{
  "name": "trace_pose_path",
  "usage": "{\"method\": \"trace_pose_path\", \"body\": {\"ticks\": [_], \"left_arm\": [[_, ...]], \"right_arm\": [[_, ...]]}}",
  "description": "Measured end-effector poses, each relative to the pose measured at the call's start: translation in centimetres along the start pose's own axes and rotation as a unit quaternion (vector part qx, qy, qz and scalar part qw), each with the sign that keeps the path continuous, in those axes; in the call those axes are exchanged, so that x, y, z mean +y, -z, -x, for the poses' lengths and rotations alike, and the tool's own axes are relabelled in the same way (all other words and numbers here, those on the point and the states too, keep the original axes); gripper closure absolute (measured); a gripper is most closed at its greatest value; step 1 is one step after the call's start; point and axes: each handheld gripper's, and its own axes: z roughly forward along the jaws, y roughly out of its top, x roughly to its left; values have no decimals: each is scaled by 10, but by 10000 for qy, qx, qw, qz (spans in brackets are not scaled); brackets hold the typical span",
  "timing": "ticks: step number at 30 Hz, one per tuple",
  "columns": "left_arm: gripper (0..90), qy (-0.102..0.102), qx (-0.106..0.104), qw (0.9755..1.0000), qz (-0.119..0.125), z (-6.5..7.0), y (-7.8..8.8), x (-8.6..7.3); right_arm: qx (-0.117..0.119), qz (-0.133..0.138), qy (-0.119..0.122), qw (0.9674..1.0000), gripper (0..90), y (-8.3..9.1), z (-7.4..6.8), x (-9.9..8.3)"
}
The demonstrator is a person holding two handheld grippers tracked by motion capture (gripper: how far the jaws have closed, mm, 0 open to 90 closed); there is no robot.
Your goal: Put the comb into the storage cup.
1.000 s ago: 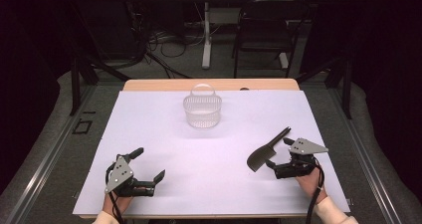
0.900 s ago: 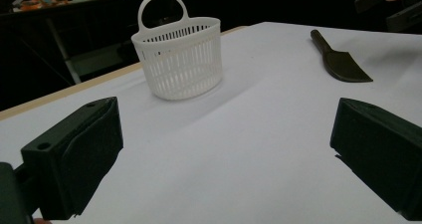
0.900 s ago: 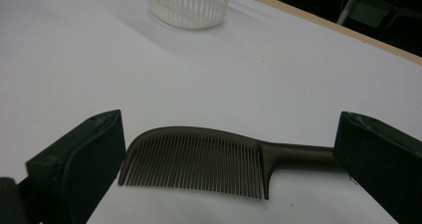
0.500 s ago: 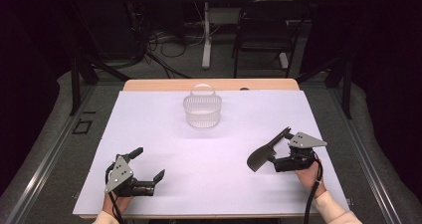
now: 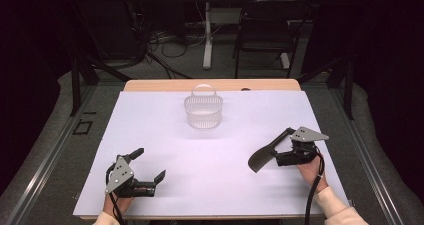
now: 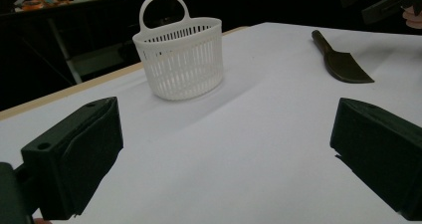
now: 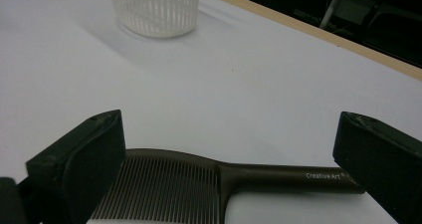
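Basket (image 7: 155, 7) top cut off by right gripper view's upper edge; comb (image 7: 199, 186) teeth cropped at bottom edge.

High view looks down from above; both gripper views, low, share the basket (image 6: 179, 59).

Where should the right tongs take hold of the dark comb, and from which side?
Probably the narrow handle, not the wide toothed blade. The comb lies flat on the white sheet, crosswise between the open right tongs, so come down from above, jaws either side of the handle.
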Motion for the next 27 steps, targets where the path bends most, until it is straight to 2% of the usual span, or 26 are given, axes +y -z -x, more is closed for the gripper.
{"method": "trace_pose_path", "body": {"ticks": [15, 27], "left_arm": [[1, -7, 11, 10000, 15, 0, 0, 1], [1, -8, 28, 10000, 30, 0, 1, 1]], "right_arm": [[-84, -160, 39, 9998, 0, -11, 14, 7], [-193, -149, -85, 9997, 0, -18, 27, 14]]}}
